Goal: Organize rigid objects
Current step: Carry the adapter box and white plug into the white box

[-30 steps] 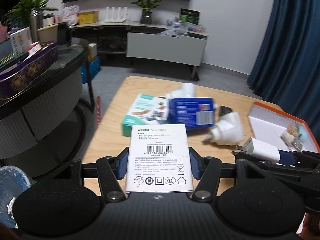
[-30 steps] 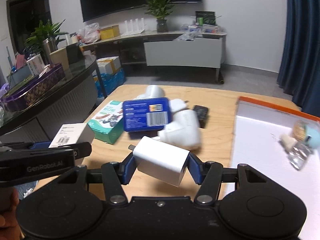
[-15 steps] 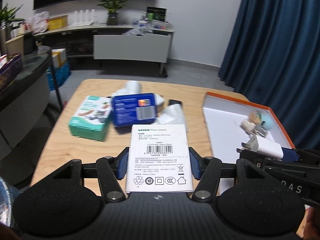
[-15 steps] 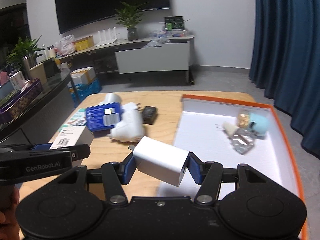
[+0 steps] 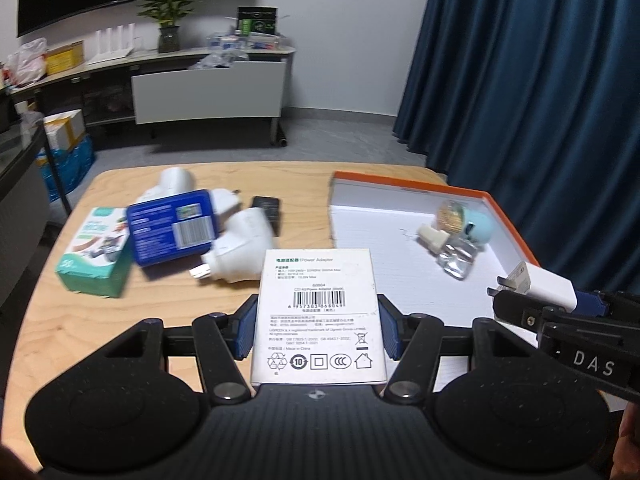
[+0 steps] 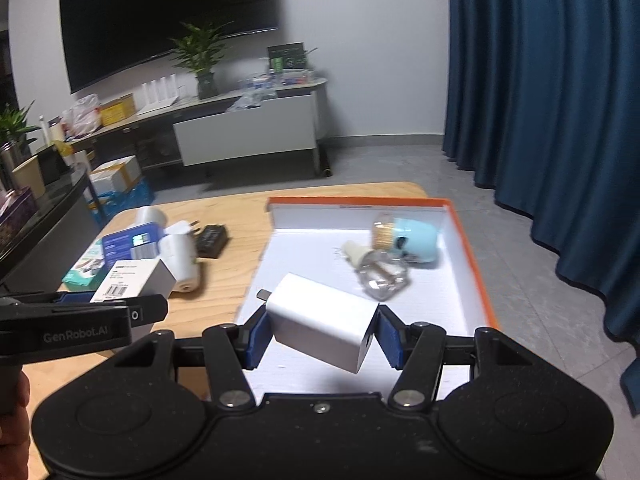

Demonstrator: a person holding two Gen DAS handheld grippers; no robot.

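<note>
Gripping a white power adapter box [image 5: 318,316], the left gripper [image 5: 318,330] holds it label-up between its blue pads [image 5: 245,330], long axis pointing away from the camera, above the near edge of a wooden table [image 5: 64,296]. The right gripper [image 6: 323,338] is clamped on a white charger block [image 6: 322,328], tilted, its long axis running left to right with the metal prongs at the far left, over the near part of an orange-rimmed white tray [image 6: 468,256].

Only the left wrist view makes the box's barcode and print readable; in the right wrist view the box [image 6: 134,280] appears at the left, seen from the side. Only the right wrist view shows a port on the charger's near right face; the left wrist view shows its prongs at the right edge [image 5: 538,286].

In the tray lie a pale blue container [image 6: 414,244] and a clear bottle [image 6: 380,276], both blurred. Left of the tray on the table sit a blue box [image 5: 172,232], a teal box [image 5: 96,256], white plug adapters [image 5: 240,252] and a small black item [image 5: 266,210], hard to identify. A hand is cut off at the left edge of the right wrist view.
</note>
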